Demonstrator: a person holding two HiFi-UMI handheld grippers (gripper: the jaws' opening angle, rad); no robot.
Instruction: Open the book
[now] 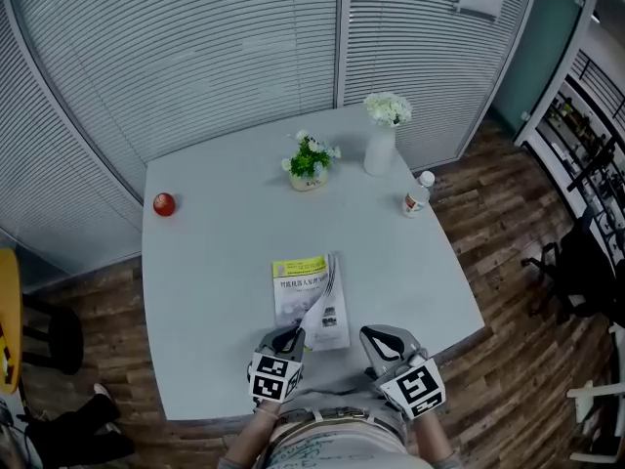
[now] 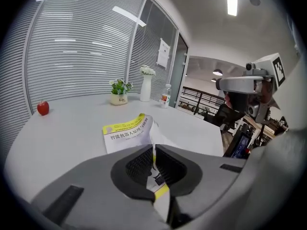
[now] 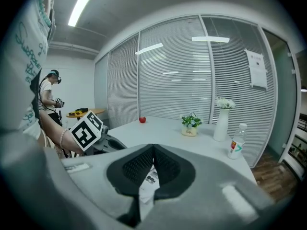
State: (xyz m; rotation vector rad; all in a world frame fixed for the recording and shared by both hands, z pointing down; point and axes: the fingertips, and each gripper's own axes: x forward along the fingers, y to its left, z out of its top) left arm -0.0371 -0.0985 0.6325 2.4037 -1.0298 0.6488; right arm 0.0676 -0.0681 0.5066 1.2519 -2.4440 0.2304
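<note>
I note the left gripper (image 2: 153, 150) clamped on the cover (image 2: 154, 134) of the book (image 2: 125, 131), which lies just ahead of its jaws on the table (image 2: 62, 138). The right gripper (image 3: 153, 150) sits beside it, jaws closed; print shows in their slit, grip unconfirmed

The book (image 2: 125, 131) cover reads "智能机器人原理" under a yellow band, and the plant pot (image 3: 190, 132) seems to say "Life".

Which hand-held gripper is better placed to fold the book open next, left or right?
Left. The left hand-held gripper is clamped on the lifted sheet of the yellow-and-white paperback book; the right hand-held gripper sits beside it, jaws together.
</note>
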